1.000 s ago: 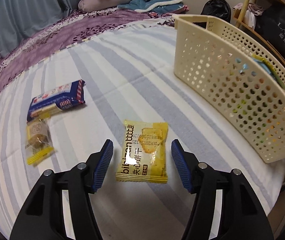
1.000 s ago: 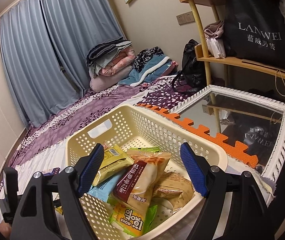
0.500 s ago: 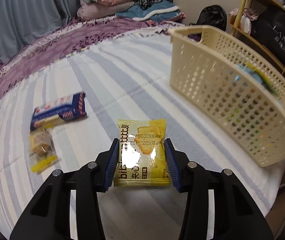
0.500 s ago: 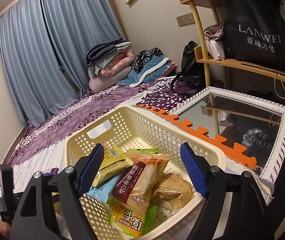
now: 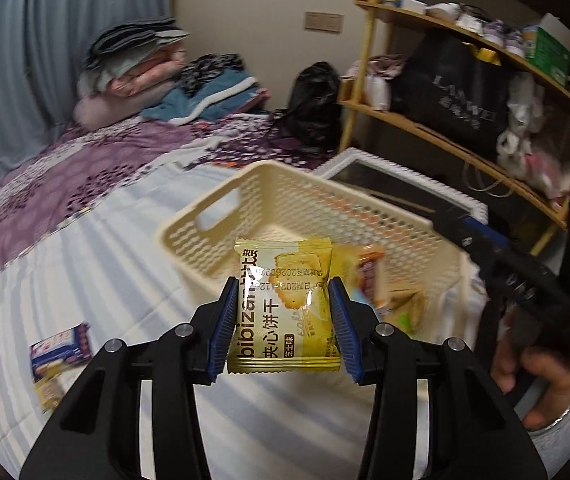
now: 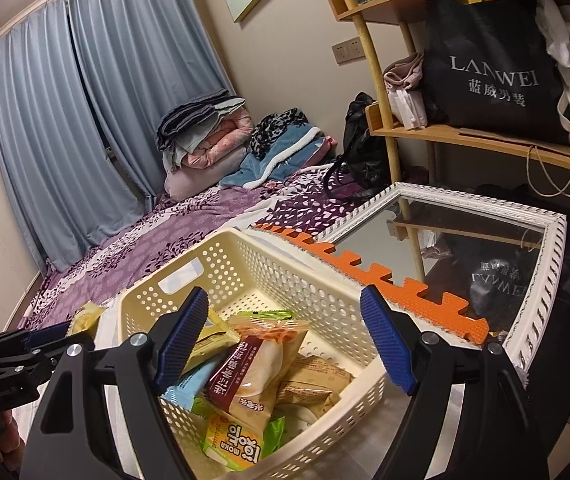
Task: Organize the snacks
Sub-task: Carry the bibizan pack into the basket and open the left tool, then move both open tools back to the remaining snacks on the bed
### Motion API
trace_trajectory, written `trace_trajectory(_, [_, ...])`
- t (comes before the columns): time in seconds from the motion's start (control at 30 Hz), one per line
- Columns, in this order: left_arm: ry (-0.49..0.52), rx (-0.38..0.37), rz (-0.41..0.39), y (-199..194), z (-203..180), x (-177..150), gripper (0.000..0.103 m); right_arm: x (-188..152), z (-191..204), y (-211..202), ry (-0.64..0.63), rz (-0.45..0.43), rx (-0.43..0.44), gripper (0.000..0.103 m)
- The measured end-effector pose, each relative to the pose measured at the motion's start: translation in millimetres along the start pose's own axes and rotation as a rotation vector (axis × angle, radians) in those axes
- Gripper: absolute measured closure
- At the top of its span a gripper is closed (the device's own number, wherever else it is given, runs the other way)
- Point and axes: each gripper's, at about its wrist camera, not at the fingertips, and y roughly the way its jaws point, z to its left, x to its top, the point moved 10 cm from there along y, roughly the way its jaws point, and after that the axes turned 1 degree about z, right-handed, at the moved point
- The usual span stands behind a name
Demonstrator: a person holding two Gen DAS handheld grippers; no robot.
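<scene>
1. The fingers [image 5: 229, 316] of the left gripper [image 5: 283, 316] were pressed against both side edges of a yellow biscuit packet [image 5: 285, 300], which was held upright and clear of the bed [image 5: 97, 248].
2. In the left wrist view, the packet hung in front of the cream perforated basket [image 5: 297, 196], which sat toward 12 o'clock from the packet; whether it had crossed the near rim could not be told.
3. The right gripper [image 6: 285, 340] had its blue-padded fingers [image 6: 385, 340] spread wide with nothing between them, poised above the basket.
4. The basket held a heap of snacks: a maroon-and-cream wrapped pastry [image 6: 261, 368] on top, a yellow-green packet [image 6: 233, 440] at 6 o'clock from it, and a brown packet [image 6: 317, 384] at 3 o'clock.
5. A blue-and-white packet [image 5: 61, 344] lay on the striped bed cover at 9 o'clock from the held packet, well apart from the basket, with a small yellow packet [image 5: 51, 390] just beside it at 6 o'clock.
6. A white-framed mirror [image 6: 545, 280] lay flat at 3 o'clock from the basket, with an orange foam mat [image 6: 385, 284] between them.
</scene>
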Motion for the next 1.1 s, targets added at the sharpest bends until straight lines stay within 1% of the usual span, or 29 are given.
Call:
trace_trajectory(0.03, [0.009, -0.028, 0.001, 2, -11, 4, 0.057, 0, -2, -1, 0.003, -0.002, -0.004, 0.025])
trace_trajectory(0.07, [0.019, -0.065, 0.002, 6, -23, 8, 0.052, 1, -6, -2, 0.007, -0.004, -0.010, 0.025])
trace_trajectory(0.1, [0.026, -0.082, 0.002, 9, -30, 9, 0.047, 1, -8, -4, 0.011, -0.005, -0.015, 0.025])
trace_trajectory(0.13, [0.037, -0.080, 0.001, 12, -37, 9, 0.028, 1, -10, -4, 0.014, -0.006, -0.019, 0.025])
trace_trajectory(0.17, [0.043, -0.070, -0.006, 13, -39, 10, 0.019, 2, -13, -5, 0.018, -0.007, -0.024, 0.025])
trace_trajectory(0.2, [0.047, -0.059, -0.016, 13, -41, 10, 0.013, 2, -15, -6, 0.020, -0.009, -0.028, 0.025])
trace_trajectory(0.3, [0.032, -0.058, -0.004, 15, -36, 5, 0.013, 3, -21, -8, 0.029, -0.013, -0.039, 0.025])
trace_trajectory(0.4, [-0.005, -0.029, 0.005, 12, -17, 0, 0.013, 3, -20, -6, 0.038, -0.012, -0.035, 0.025])
trace_trajectory(0.5, [-0.048, -0.008, 0.003, 7, 2, -2, 0.013, 2, -10, -5, 0.024, -0.008, -0.018, 0.025])
trace_trajectory(0.53, [-0.056, -0.001, 0.000, 6, 7, -2, 0.012, 2, -6, -5, 0.016, -0.007, -0.010, 0.025])
trace_trajectory(0.57, [-0.067, 0.011, -0.002, 4, 14, -3, 0.008, 2, -1, -5, 0.009, -0.007, -0.002, 0.025])
trace_trajectory(0.63, [-0.085, 0.036, -0.011, 0, 26, -5, 0.005, 2, 10, -6, -0.007, -0.007, 0.016, 0.025])
trace_trajectory(0.77, [-0.138, 0.074, 0.000, -4, 55, -13, 0.004, 1, 32, -6, -0.045, -0.001, 0.046, 0.025])
trace_trajectory(1.1, [-0.279, 0.208, 0.017, -25, 147, -53, 0.004, -11, 97, -4, -0.142, 0.031, 0.132, 0.025])
